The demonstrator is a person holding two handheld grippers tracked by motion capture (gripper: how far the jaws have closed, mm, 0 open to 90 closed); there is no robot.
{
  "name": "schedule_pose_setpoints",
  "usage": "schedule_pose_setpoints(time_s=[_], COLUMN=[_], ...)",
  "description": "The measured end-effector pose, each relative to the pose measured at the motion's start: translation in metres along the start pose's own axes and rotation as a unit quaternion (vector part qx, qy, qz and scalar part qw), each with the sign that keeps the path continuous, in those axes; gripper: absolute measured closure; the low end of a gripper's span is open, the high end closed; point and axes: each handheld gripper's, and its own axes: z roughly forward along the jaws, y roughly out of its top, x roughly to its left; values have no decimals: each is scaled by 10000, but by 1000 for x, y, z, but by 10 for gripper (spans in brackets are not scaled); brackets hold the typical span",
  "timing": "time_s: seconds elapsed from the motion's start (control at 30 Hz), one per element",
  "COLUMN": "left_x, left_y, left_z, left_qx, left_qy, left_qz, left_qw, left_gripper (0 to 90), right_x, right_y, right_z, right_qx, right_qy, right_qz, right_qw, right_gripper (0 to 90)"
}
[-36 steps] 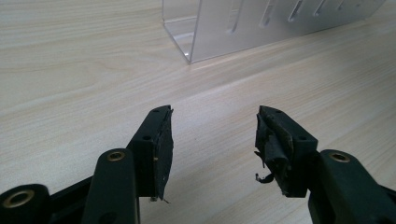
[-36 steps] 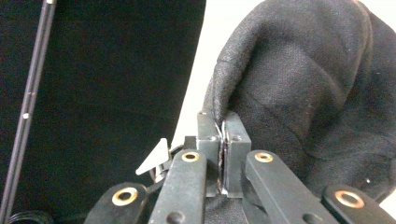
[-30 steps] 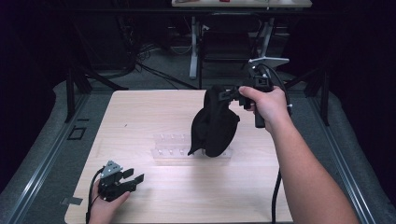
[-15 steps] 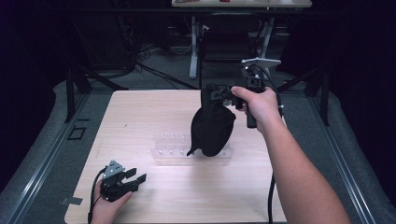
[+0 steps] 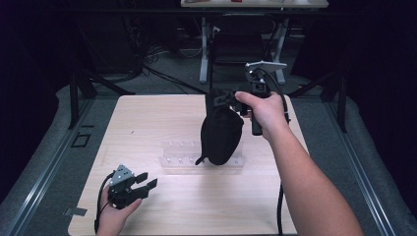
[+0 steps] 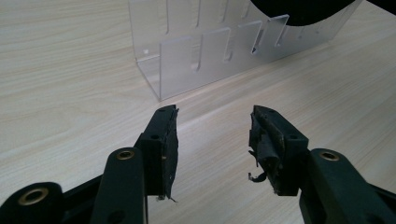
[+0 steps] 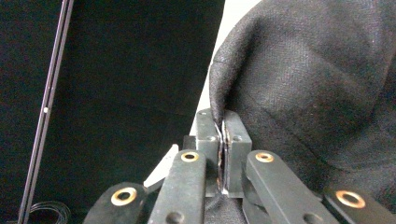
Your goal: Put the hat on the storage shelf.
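Wood table (image 5: 147,128): left gripper (image 5: 142,184) is idling at 7 o'clock, jaws partly open, just been closing, empty. Clear rack (image 5: 182,156) is sitting centre. Right gripper (image 5: 225,98), at 1 o'clock, is pinching black bag (image 5: 221,135) tight by its edge, dangling over rack. Lift higher so rack isn't snagging it.

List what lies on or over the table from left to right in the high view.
left gripper near the front left corner of the table → clear acrylic rack → black cloth bag hanging over the rack's right part → right gripper, pinching the bag's top edge.
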Motion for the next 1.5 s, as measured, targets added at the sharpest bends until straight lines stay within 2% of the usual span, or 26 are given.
schedule_pose_setpoints(time_s=[0.23,0.37,0.5,0.7,0.87,1.1,1.5], left_x=[-5,-10,-20,-36,-50,-62,-78], left_y=[6,16,29,45,55,66,78], left_z=[2,5,10,20,25,28,35], left_qx=[7,-54,-151,-159,-166,-217,-163], left_qy=[-73,-113,-221,-354,-457,-560,-544], left_qz=[45,137,248,454,587,717,975], left_qw=[10000,9998,9993,9982,9971,9956,9936], left_gripper=[559,567,572,603,612,609,626], right_x=[1,1,1,1,3,5,10], right_y=[0,1,1,1,-1,-2,-2], right_z=[2,3,4,9,12,13,23], right_qx=[23,35,24,29,29,-41,-8], right_qy=[15,21,53,161,189,159,229], right_qz=[-7,1,15,-28,-11,-8,-26], right_qw=[10000,10000,10000,9999,9998,9999,9997], right_gripper=[877,876,876,872,870,868,868])
